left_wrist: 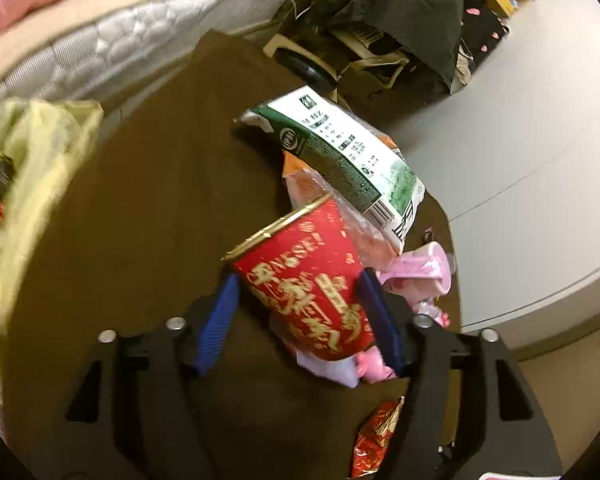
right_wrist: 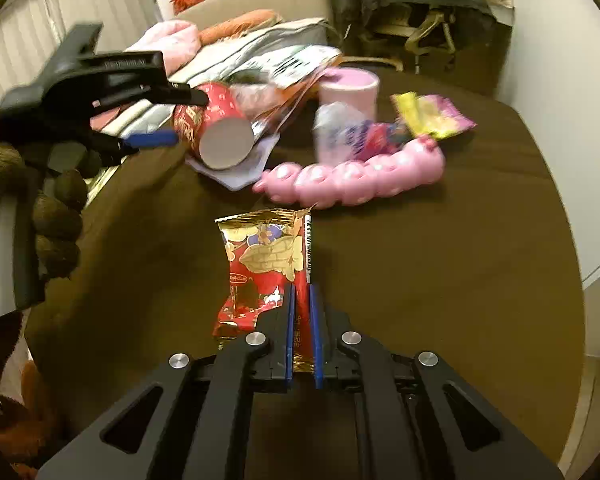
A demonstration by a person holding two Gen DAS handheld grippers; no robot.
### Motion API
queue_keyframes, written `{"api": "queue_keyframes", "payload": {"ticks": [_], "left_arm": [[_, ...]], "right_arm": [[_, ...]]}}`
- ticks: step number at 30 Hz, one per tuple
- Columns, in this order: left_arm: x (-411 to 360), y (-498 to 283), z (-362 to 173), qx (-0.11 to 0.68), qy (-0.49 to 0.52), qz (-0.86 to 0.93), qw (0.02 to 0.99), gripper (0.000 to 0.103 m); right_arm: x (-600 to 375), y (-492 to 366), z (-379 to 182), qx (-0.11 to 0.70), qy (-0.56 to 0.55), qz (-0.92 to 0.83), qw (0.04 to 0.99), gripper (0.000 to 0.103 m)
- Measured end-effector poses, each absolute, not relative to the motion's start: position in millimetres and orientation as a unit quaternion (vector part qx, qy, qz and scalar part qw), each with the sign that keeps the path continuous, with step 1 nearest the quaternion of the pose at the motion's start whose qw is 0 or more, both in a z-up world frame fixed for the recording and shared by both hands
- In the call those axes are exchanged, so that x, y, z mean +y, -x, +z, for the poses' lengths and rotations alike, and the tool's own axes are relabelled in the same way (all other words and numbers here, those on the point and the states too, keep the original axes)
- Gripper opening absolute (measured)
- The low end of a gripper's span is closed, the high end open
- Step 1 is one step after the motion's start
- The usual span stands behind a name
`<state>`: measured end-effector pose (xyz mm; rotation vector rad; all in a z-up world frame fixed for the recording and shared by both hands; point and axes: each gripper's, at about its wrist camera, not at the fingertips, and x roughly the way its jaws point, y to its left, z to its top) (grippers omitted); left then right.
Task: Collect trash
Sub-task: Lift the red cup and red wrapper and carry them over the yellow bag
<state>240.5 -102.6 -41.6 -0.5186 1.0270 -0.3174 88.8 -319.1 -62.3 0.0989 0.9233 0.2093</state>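
The left gripper (left_wrist: 300,312) is standing wide open around a red paper cup (left_wrist: 312,280) lying on its side on the brown worktop (left_wrist: 148,200), pads not pressing it. The right gripper (right_wrist: 302,320) is pinching a red and gold snack wrapper (right_wrist: 264,272) lying flat on the worktop nearby.

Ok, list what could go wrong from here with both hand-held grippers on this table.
1. The left hand-held gripper is open around the tipped red cup; closing on its tapered wall could squirt it out or crush it.
2. The right hand-held gripper pinches only one edge of the red-and-gold wrapper; it may slip free when lifted.
3. The cup lies on a pale paper, which may drag along.
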Motion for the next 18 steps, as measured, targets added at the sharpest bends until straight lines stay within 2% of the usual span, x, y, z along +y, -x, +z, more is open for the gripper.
{"api": "queue_keyframes", "payload": {"ticks": [10,14,18], "left_arm": [[-119.0,-262.3,-48.1,0.514,0.252,-0.178,0.8,0.062],[-118.7,-257.1,-51.9,0.522,0.257,-0.206,0.787,0.054],[-113.1,-237.5,-39.3,0.504,0.219,-0.217,0.807,0.052]], "right_arm": [[-326.8,-89.0,-54.8,0.429,-0.051,0.104,0.896,0.009],[-326.9,-88.9,-54.0,0.428,-0.055,0.105,0.896,0.009],[-329.2,-87.3,-47.1,0.418,-0.059,0.105,0.901,0.009]]}}
